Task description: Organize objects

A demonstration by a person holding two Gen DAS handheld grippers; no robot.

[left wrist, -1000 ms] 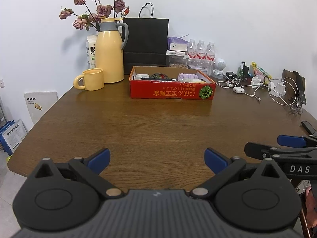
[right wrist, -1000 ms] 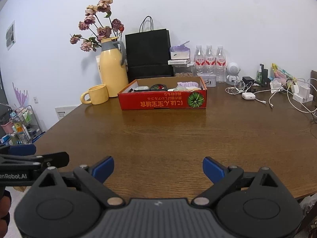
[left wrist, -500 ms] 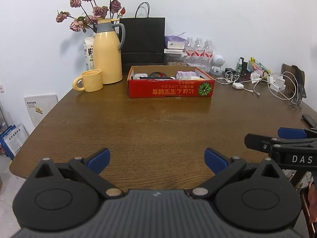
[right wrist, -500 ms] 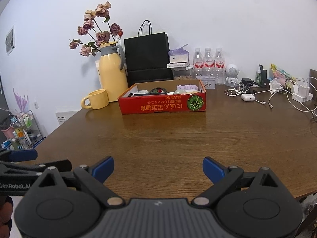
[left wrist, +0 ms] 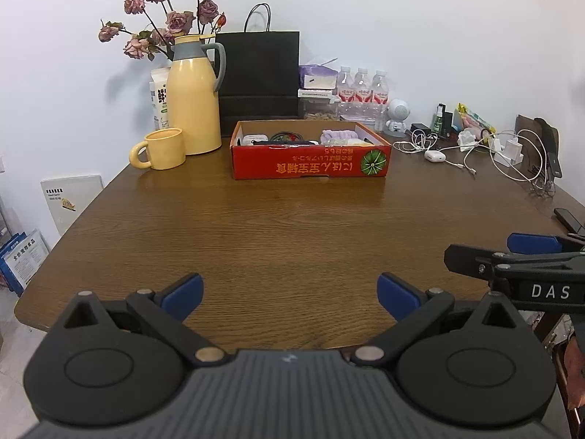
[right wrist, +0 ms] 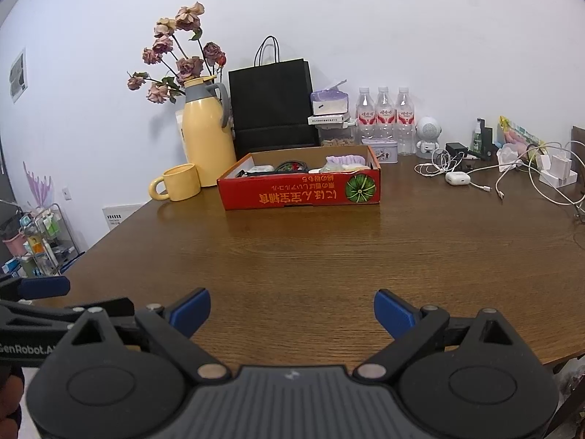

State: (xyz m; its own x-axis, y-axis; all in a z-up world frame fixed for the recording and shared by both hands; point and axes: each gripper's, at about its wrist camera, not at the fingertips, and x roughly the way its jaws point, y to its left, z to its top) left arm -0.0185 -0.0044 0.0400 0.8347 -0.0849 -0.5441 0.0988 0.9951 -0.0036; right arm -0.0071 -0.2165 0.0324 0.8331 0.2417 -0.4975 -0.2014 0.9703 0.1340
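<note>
Both claws are held released and empty over the near edge of the dark brown wood-grain table (left wrist: 292, 219): the left gripper (left wrist: 289, 291) shows its blue-tipped fingers spread wide at the bottom of the left wrist view, and the right gripper (right wrist: 291, 309) is spread likewise at the bottom of the right wrist view. Nothing is grasped.

The shallow red cardboard box with a green melon print (left wrist: 310, 162) is seen in the upper middle of both frames, well apart from the grippers, with a purple cloth, dark cables and small white items inside. It is judged to be the collecting place.

Several risks can be foreseen. The loose white charging cables (right wrist: 512, 179) at the upper right are tangled among chargers and a white earbud case (right wrist: 457, 177); if one cable were pulled, its neighbours could be dragged along or swept off the edge. The tall yellow thermos jug with a grey handle (left wrist: 193, 98) and the yellow ceramic mug (left wrist: 161, 148), just left of the box, could be knocked by a wide reach. A light box could be pushed back towards the black paper bag (left wrist: 257, 73) by a firm placement.

The table top is smooth and slightly glossy, with a wide bare stretch in the middle. Behind it a plain white wall is seen; dried pink roses (left wrist: 164, 25), three clear water bottles (right wrist: 384, 113) and a small white robot figure (right wrist: 427, 135) are lined along the far edge.
</note>
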